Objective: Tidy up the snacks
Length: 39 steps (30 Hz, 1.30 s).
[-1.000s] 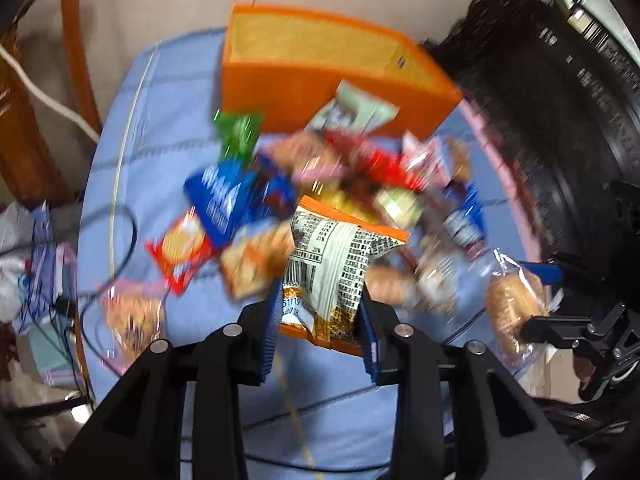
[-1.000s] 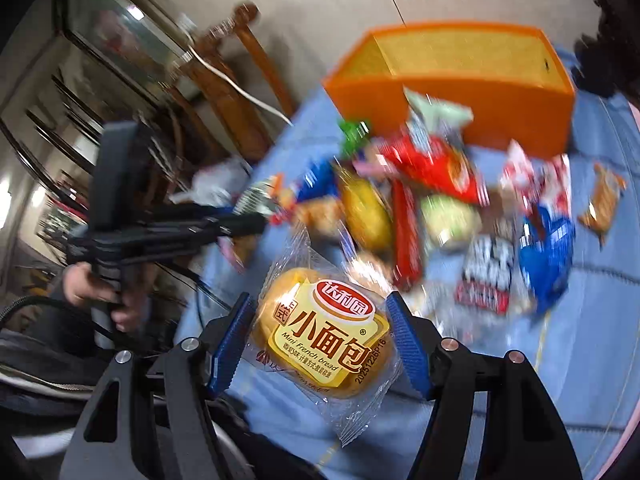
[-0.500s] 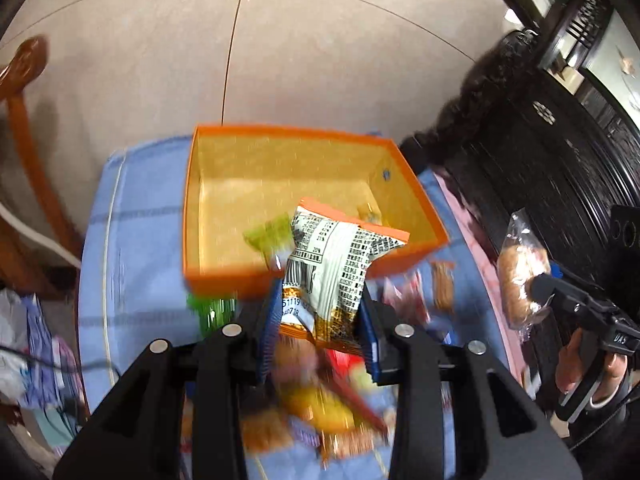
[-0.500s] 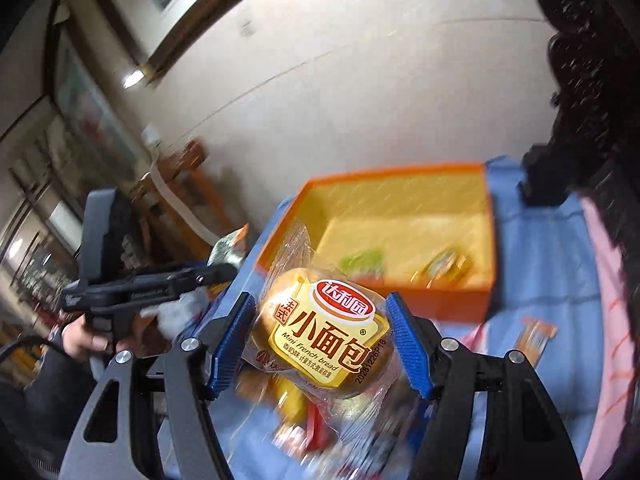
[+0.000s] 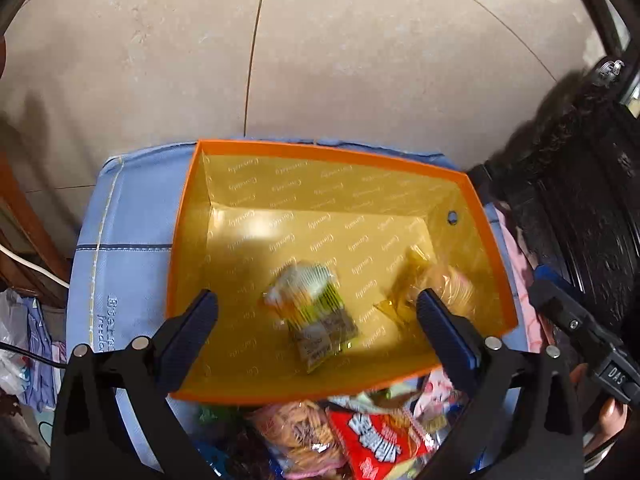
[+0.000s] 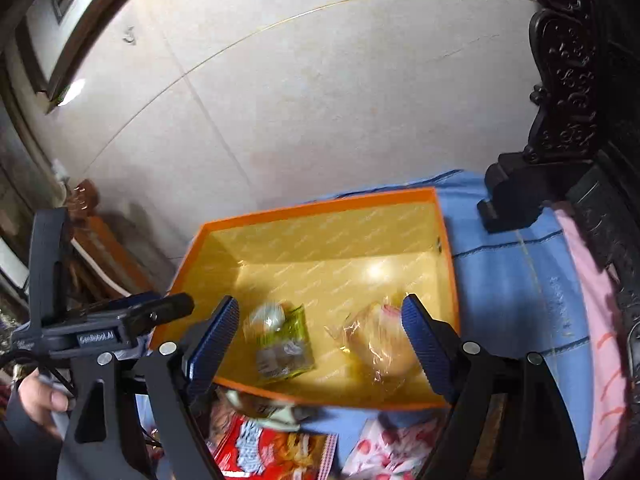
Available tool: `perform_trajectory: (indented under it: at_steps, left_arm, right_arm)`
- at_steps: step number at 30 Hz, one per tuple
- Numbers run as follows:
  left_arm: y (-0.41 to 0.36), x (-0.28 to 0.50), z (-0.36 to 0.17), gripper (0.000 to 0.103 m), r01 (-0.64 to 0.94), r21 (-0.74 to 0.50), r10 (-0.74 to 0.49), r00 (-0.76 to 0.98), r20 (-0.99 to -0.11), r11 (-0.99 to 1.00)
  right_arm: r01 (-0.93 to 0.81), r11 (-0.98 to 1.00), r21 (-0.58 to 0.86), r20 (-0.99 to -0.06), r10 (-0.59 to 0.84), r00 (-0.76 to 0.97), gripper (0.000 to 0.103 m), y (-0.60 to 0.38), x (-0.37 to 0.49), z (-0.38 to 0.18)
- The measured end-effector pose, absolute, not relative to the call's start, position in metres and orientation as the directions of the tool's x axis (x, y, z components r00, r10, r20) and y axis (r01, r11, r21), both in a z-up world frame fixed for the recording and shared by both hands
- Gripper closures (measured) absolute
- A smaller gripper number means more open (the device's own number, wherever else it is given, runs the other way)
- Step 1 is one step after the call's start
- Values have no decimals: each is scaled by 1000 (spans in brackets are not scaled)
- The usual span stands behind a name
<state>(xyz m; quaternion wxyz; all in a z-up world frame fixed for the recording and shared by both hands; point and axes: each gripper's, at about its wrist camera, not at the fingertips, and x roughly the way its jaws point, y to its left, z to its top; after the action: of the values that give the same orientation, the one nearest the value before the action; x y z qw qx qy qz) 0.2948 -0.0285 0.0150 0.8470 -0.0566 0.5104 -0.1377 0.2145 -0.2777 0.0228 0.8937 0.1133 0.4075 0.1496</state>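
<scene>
Orange box [image 5: 182,248] is holding a blurred packet [image 5: 316,312], lengthwise toward its near wall; both grippers' [image 5: 318,320] [image 6: 320,330] just-opened fingers are spreading empty.

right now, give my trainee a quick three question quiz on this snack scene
1. True or false: the left claw is clamped on a packet.
2. Where does the clear-wrapped round bread bun lie? A) on the blue cloth B) inside the orange cardboard box C) in the right claw
3. Fill in: the red snack bag lies ___ the box.

Key: 1 false, both claws stand open and empty; 2 B; 3 outside.
</scene>
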Motion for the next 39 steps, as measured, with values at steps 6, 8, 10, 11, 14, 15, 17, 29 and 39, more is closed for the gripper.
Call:
perform_trajectory:
  at_steps: [6, 8, 10, 11, 14, 15, 17, 29, 39]
  left_arm:
    - [4, 260, 24, 6, 149, -268, -307, 436, -846, 952]
    - [16, 241, 27, 6, 147, -262, -300, 439, -847, 954]
    - [29, 220, 30, 6, 143, -249, -287, 445, -849, 958]
    - [37, 207, 31, 6, 138, -241, -278, 448, -850, 961]
    - [66, 174, 30, 6, 99, -224, -244, 454, -857, 970]
    - [76, 163, 28, 6, 82, -224, -236, 451, -860, 971]
    - [100, 135, 17, 6, 32, -218, -210, 431, -878, 975]
    - [190, 29, -63, 6, -198, -144, -87, 271, -959, 970]
    - [182, 33, -117, 6, -242, -62, -20, 173, -985, 968]
  right_arm:
    - [-173, 907, 383, -713, 409, 569, 17, -288, 168, 22]
    - [-176, 907, 382, -726, 413, 550, 17, -289, 148, 22]
    - [-182, 903, 389, -739, 424, 523, 16, -288, 126, 19]
    - [-193, 903, 384, -749, 427, 506, 16, -286, 113, 17]
    - [-224, 898, 380, -766, 441, 467, 16, -278, 80, 10]
    - [-231, 895, 381, -770, 446, 456, 15, -276, 70, 7]
    - [-239, 888, 392, -779, 459, 427, 13, -270, 51, 1]
    - [-298, 859, 415, -814, 498, 301, 12, -232, -16, -18]
    - [-292, 866, 405, -818, 486, 307, 12, -235, -28, -13]
